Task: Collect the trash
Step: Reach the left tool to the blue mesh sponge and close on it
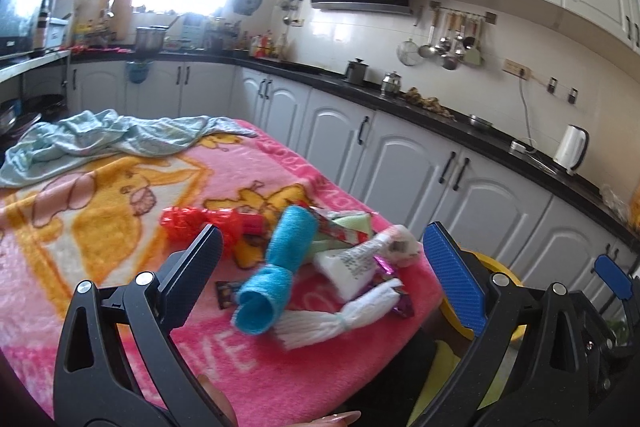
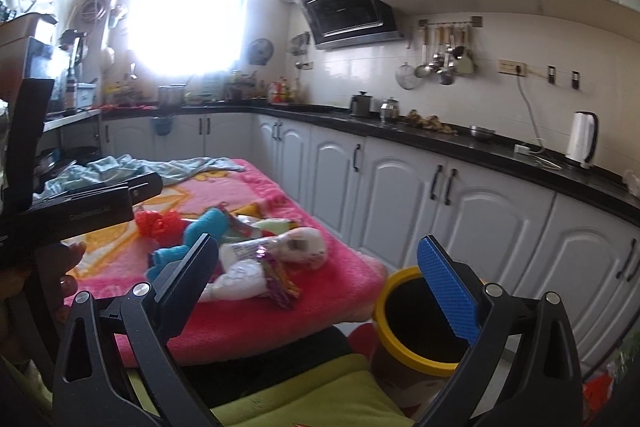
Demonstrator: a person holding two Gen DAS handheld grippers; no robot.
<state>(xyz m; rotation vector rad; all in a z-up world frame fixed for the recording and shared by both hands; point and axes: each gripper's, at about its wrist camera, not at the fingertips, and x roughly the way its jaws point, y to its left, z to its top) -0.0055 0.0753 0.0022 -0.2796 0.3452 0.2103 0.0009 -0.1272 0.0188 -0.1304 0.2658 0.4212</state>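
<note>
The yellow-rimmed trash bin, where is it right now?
The yellow-rimmed trash bin stands on the floor off the near right corner of the pink blanket, in front of the white cabinets, under the open right claw.

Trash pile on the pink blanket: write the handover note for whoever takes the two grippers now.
Left gripper: open, empty, aimed at the pile.
Right gripper: open, empty, between the pile and the bin.
Trash pile: red crinkled wrapper, blue rolled cloth, white tube, white tissue bundle and purple foil wrappers, all on the pink blanket near its right edge.
Yellow-rimmed bin: on the floor beside that edge; inside looks dark, contents unclear.
Done: nothing visibly binned.
Left: pick each piece and drop it in the bin.
</note>
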